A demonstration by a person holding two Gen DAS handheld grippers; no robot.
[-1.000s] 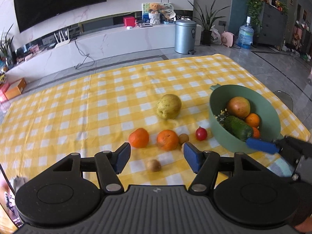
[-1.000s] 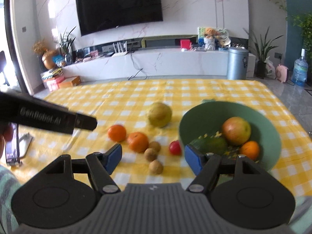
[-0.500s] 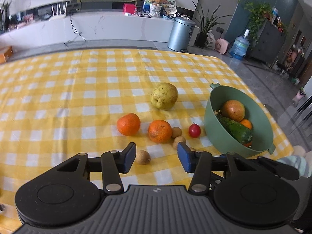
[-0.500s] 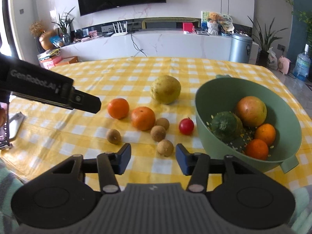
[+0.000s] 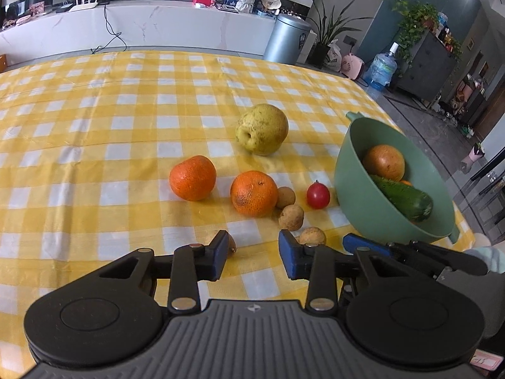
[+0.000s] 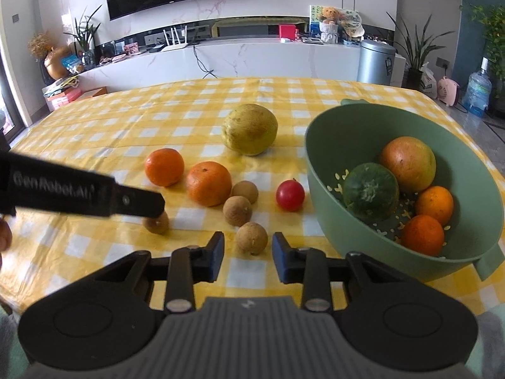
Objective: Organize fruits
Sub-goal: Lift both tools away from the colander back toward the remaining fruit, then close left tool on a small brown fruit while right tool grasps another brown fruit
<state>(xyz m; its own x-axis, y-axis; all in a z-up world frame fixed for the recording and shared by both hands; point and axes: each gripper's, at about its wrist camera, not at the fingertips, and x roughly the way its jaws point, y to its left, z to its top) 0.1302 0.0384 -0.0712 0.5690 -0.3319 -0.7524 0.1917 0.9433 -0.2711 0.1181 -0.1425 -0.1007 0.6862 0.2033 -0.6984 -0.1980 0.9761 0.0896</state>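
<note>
1. The left gripper [image 5: 252, 254] has just been closing; its jaws stand apart over the checked tablecloth [image 5: 94, 120], beside a small brown fruit [image 5: 232, 244], gripping nothing.
2. The right gripper [image 6: 248, 256] has just been closing; its jaws flank a second brown fruit [image 6: 251, 238] without touching it.
3. The green bowl [image 6: 318, 164] holds fruit at the right.

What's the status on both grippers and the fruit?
Left gripper and right gripper open, jaws just closing, each near a small brown fruit. Green bowl part filled. Nothing blocking.
</note>
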